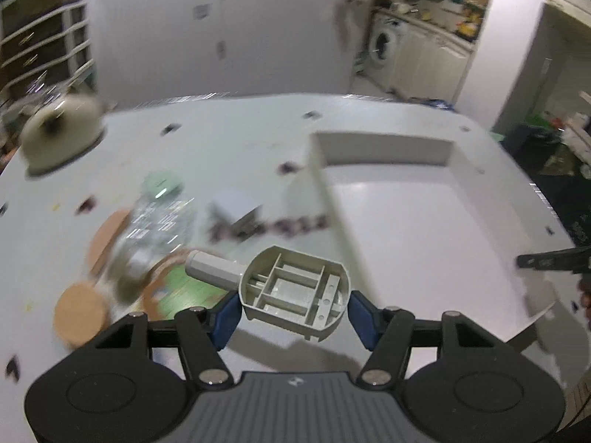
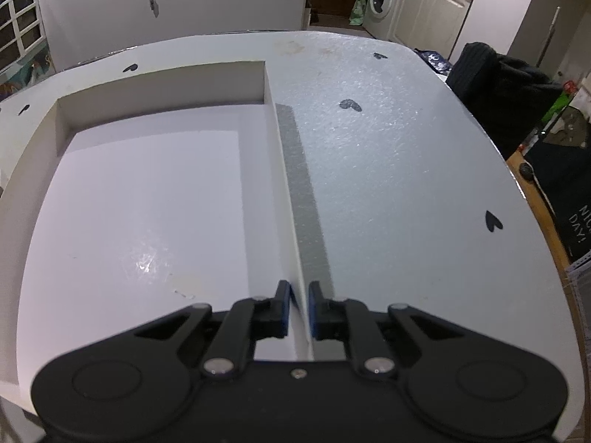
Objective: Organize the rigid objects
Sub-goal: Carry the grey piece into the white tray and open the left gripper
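Jaws, left: closed onto a grey plastic part [image 1: 293,291], which is pinched across its wide ribbed body by the blue pads [image 1: 225,313] of the left gripper [image 1: 293,312].
Jaws, right: nearly closed on the right wall of the white box [image 2: 147,199]; the thin wall is gripped near its close end by the right gripper [image 2: 299,306].
Held part: carried above the bench [image 1: 229,147], hollow ribbed side turned up toward the camera.
Long axis: the stub handle is pointed left and slightly away, so the part lies crosswise to the jaws.
Key relation: the box lies to the right of the held part and a little beyond it; its left wall stands between the part and the bare box floor.
Nearer arm: the part is already in the left hand; the box is only steadied by the right.
Judged next move: a carry rightward over the left wall, then a lowering onto the box floor.
Remaining clutter: cork coasters [image 1: 81,315] and a clear bottle [image 1: 159,217] are seen, blurred, on the bench to the left.
Risk: the stub handle could be caught on the box wall.
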